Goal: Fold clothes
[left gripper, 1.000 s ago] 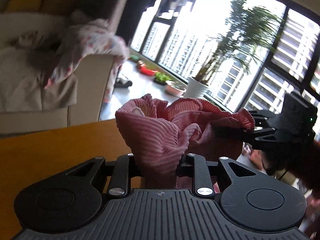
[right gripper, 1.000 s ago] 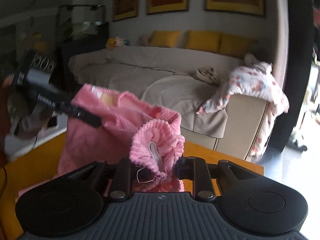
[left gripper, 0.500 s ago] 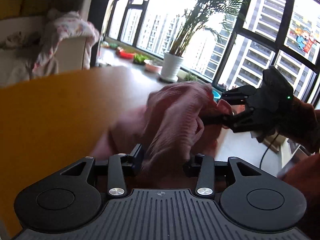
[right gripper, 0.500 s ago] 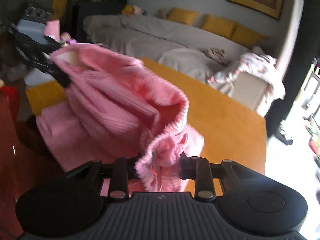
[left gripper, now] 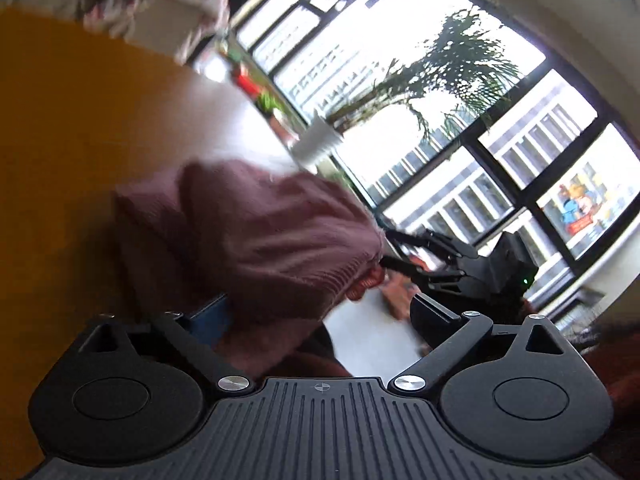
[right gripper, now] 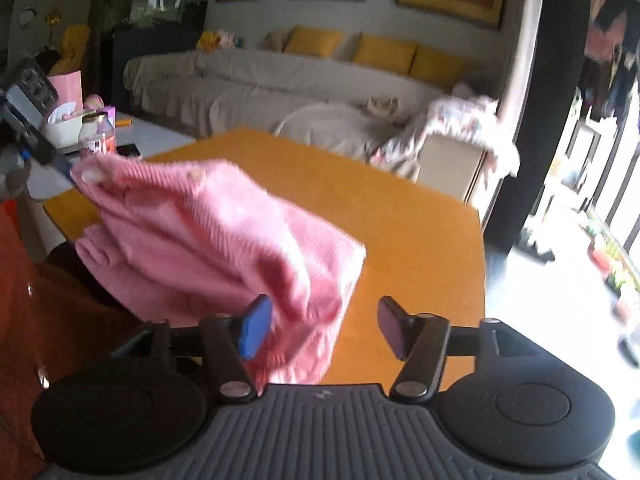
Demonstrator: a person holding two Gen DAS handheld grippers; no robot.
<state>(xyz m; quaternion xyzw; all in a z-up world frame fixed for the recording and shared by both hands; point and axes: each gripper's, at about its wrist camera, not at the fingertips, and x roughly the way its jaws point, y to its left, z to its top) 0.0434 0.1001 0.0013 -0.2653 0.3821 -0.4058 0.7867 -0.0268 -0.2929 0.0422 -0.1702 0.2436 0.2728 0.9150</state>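
Observation:
A pink ribbed knit garment (right gripper: 224, 232) is bunched up and blurred over the orange table (right gripper: 400, 220). My right gripper (right gripper: 324, 306) is open, and the cloth drapes across its blue-padded left finger (right gripper: 254, 326). In the left wrist view the same garment (left gripper: 260, 232) looks dark pink and covers the left finger of my left gripper (left gripper: 318, 306), whose jaws stand wide apart. The right gripper (left gripper: 394, 248) shows at the garment's right edge. The left gripper (right gripper: 60, 160) touches the cloth's far left corner.
A covered sofa (right gripper: 280, 84) with yellow cushions stands behind the table, with a floral cloth (right gripper: 460, 120) over its arm. A bottle (right gripper: 98, 132) and clutter sit on a side table at left. A potted palm (left gripper: 320, 140) stands by the big window. A red sleeve (right gripper: 24, 300) is at left.
Both grippers were shut on the raised pink garment. They swung it down toward the table, and both jaws have since opened, so the cloth now only drapes over the fingers.

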